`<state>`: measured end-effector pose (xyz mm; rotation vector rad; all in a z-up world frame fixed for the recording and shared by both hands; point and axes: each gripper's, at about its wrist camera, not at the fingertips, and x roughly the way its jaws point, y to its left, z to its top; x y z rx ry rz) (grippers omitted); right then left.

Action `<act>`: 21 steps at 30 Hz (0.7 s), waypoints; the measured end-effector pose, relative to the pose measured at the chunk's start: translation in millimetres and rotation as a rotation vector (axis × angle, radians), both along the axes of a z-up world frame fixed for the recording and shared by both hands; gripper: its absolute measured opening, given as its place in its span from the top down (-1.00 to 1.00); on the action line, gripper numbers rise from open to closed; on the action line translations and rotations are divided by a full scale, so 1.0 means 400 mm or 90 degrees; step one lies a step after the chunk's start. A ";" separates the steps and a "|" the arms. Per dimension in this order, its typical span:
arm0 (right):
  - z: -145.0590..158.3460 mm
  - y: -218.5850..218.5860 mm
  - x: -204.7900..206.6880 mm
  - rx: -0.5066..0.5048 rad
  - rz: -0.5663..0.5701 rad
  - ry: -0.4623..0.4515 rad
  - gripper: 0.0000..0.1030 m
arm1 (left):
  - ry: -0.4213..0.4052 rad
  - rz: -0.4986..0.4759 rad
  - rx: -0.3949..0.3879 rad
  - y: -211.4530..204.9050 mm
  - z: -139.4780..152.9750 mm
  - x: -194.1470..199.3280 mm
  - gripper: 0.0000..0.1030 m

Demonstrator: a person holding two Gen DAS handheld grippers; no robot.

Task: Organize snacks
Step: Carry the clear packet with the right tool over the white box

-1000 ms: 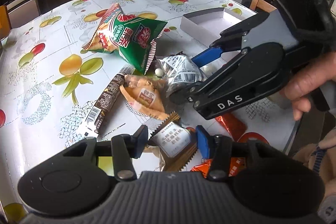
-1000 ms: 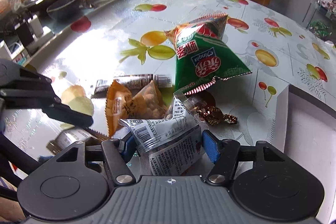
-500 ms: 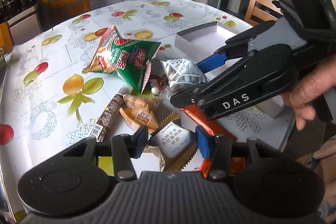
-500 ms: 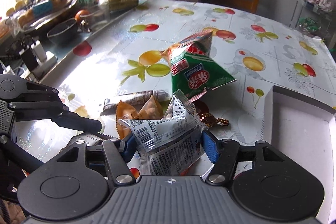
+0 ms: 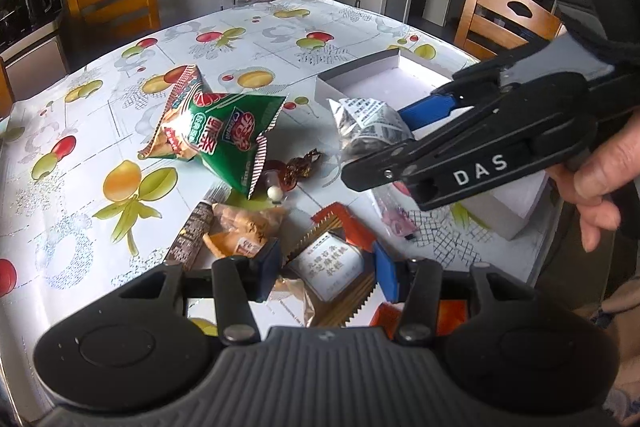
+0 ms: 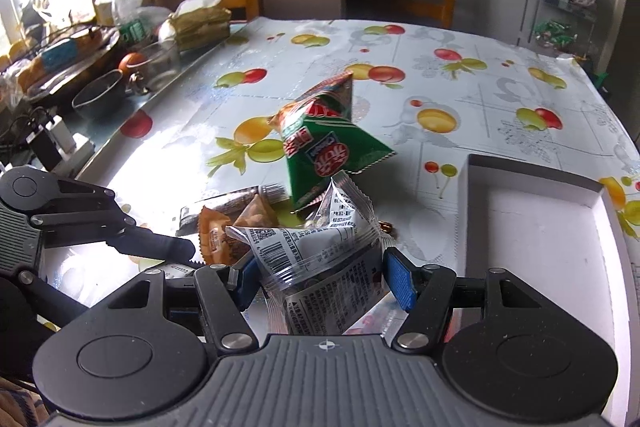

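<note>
While seemingly bare inside, white box (image 6: 536, 223) beside snack pile (image 5: 240, 163).

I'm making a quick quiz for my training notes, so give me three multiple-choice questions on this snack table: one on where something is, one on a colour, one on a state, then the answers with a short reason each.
1. Where is the white box relative to the green snack bag in the right wrist view?
A. To its right
B. To its left
C. Under it

2. What colour are the pads of the right gripper?
A. Red
B. Blue
C. Yellow

3. What is the right gripper doing?
A. Gaping with nothing in it
B. Holding a clear printed packet
C. Holding a bowl

Answers:
1 A, the box sits at the right side of the table.
2 B, both pads show blue.
3 B, the packet is pinched between the pads, lifted off the table.
</note>
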<state>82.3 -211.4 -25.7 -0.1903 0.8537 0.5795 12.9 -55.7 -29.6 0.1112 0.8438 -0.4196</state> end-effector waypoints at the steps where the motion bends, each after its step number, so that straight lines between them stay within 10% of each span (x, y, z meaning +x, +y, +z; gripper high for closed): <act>1: 0.003 -0.006 0.000 0.002 -0.004 0.000 -0.23 | 0.000 0.001 -0.001 -0.004 0.002 0.004 0.07; 21: 0.047 -0.153 0.027 0.006 -0.078 0.004 -0.22 | 0.013 -0.041 -0.028 -0.144 0.041 0.101 0.07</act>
